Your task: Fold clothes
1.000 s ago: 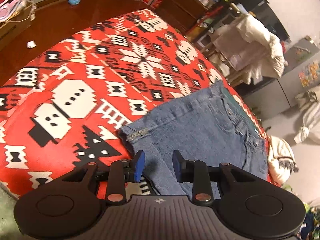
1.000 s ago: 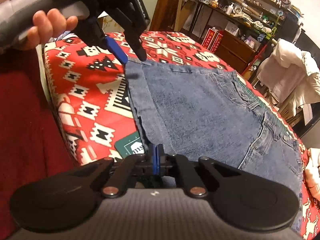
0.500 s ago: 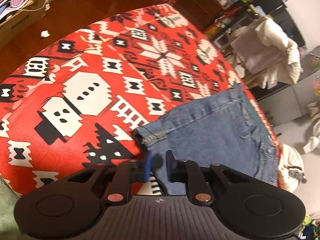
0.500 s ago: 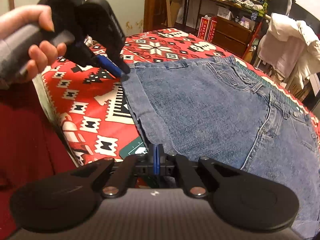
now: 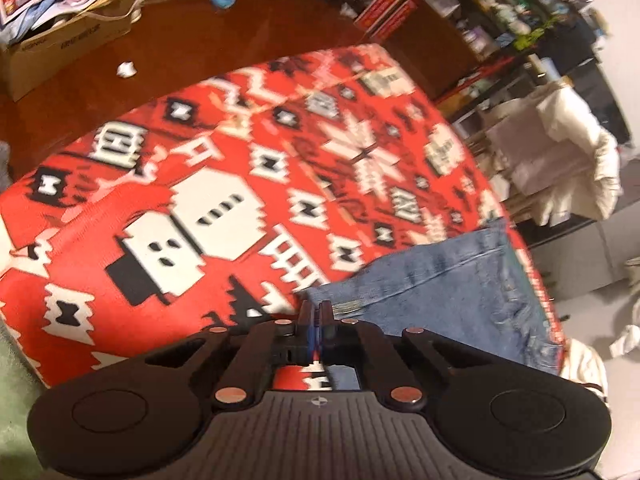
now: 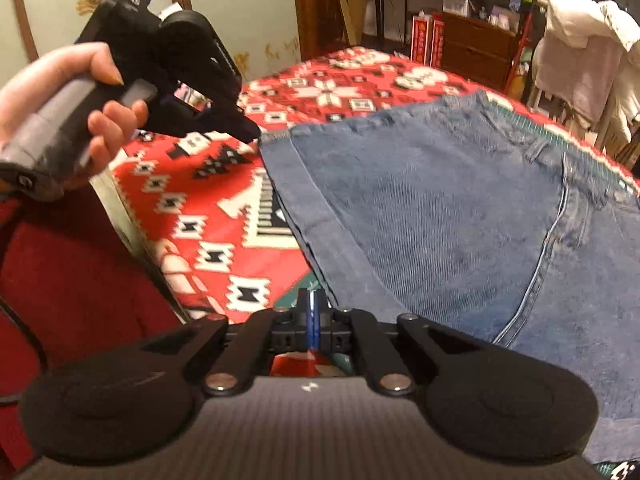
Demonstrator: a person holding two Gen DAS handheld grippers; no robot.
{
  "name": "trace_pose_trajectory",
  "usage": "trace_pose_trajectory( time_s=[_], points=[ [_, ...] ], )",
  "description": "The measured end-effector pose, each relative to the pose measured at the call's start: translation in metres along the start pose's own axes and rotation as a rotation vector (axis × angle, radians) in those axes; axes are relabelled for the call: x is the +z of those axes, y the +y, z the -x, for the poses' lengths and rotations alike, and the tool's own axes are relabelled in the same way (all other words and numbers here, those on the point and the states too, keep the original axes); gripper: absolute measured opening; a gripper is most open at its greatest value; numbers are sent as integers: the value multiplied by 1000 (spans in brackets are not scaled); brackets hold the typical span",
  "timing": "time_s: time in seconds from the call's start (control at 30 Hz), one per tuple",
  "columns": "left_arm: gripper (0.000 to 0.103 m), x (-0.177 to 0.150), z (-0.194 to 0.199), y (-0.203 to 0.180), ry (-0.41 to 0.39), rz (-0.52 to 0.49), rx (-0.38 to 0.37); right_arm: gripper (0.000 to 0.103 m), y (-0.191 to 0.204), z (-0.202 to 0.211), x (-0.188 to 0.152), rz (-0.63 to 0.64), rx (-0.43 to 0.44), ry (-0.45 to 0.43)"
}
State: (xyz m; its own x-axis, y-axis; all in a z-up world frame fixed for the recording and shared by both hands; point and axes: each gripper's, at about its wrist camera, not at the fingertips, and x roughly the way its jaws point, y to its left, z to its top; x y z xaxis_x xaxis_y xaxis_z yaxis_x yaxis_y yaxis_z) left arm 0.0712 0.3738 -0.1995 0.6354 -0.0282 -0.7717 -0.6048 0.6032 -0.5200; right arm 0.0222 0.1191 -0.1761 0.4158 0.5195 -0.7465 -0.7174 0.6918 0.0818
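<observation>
Denim garment (image 6: pixel 440 216), blue, spread flat on a red patterned cloth (image 5: pixel 224 208) covering a raised surface; its lower right part runs out of the right wrist view, so its full shape is cut off. Left gripper (image 5: pixel 316 312): fingers pressed together at the garment's far hem corner; its own view is motion-blurred, and whether denim lies between the pads cannot be told there, though the right wrist view shows its tip meeting that corner. A hand (image 6: pixel 60 120) holds its handle. Right gripper (image 6: pixel 313 308): fingers pressed together at the near hem corner, the pinched edge itself hidden behind the finger mounts. Background shelves (image 5: pixel 520 12) are too blurred to itemise.
</observation>
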Motion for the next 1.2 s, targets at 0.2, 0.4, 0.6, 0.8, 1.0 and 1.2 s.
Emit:
trace_pose_trajectory(
  time_s=[0.2, 0.4, 0.6, 0.8, 1.0, 1.2],
  points=[
    [5, -10, 12, -29, -65, -183, -86, 2, -34, 31, 13, -177, 8, -114],
    [13, -28, -2, -66, -38, -366, -124, 13, -93, 64, 21, -349, -206, -177],
    [20, -52, -16, -100, -16, -493, -182, 25, -151, 92, 20, -454, -380, -154],
    [31, -75, -33, -135, -14, -616, -202, 52, -173, 104, -1, -316, -427, -79],
    [54, -95, -50, -167, -31, -715, -184, 76, -185, 82, -26, -312, -390, -71],
    [63, -119, -69, -186, -62, -844, -84, 102, -189, 49, -23, -308, -386, -105]
  ],
)
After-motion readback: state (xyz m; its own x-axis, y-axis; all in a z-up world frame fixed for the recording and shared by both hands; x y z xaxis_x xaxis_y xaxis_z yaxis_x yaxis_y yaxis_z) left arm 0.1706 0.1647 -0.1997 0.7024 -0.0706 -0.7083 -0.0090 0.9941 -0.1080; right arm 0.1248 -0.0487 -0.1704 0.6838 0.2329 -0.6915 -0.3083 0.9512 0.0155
